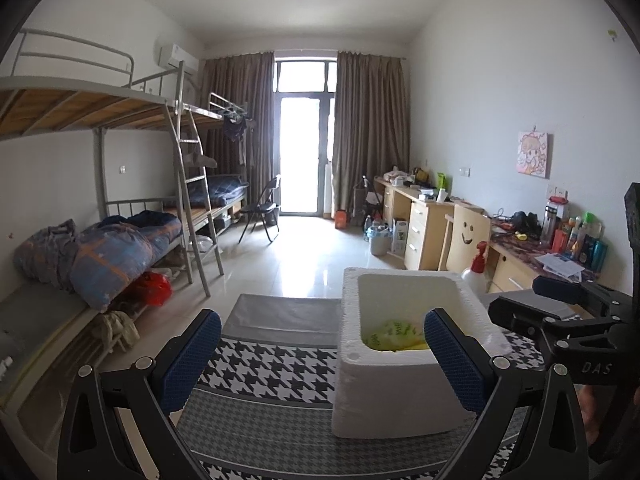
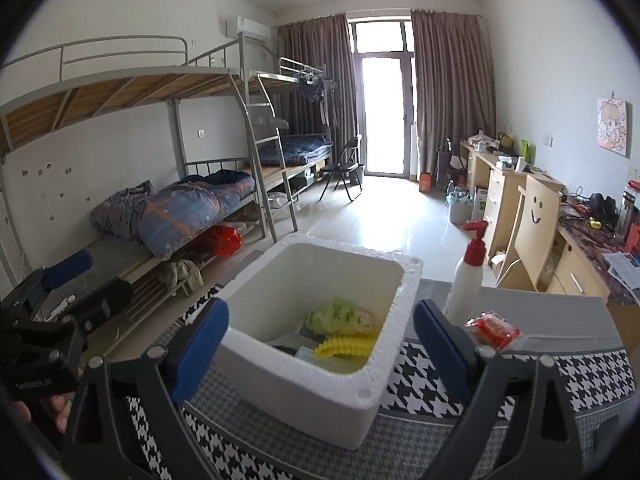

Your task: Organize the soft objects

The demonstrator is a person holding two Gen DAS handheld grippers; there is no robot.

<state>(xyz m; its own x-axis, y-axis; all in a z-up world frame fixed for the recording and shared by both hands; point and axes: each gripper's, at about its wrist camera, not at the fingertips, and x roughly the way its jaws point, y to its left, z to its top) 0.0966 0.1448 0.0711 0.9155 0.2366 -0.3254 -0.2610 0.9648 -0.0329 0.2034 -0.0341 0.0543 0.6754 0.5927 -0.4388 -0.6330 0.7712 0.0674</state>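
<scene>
A white foam box (image 2: 360, 394) stands on the houndstooth-clothed table (image 2: 580, 376). Inside it lie a green-and-white soft bundle (image 2: 340, 316) and a yellow ribbed piece (image 2: 344, 346). My right gripper (image 2: 320, 320) hovers open just in front of the box, its blue pads touching nothing. A red packet (image 2: 494, 330) lies on the table to the right of the box. My left gripper (image 1: 322, 336) is open and empty, left of the box (image 1: 400, 400), with the greenish bundle (image 1: 390, 334) showing inside it.
A white spray bottle with a red head (image 2: 466, 280) stands behind the box on the right. Bunk beds with a blue quilt (image 2: 180, 216) line the left wall. Desks and a smiley-face chair (image 2: 536, 224) run along the right. Tiled floor lies beyond the table.
</scene>
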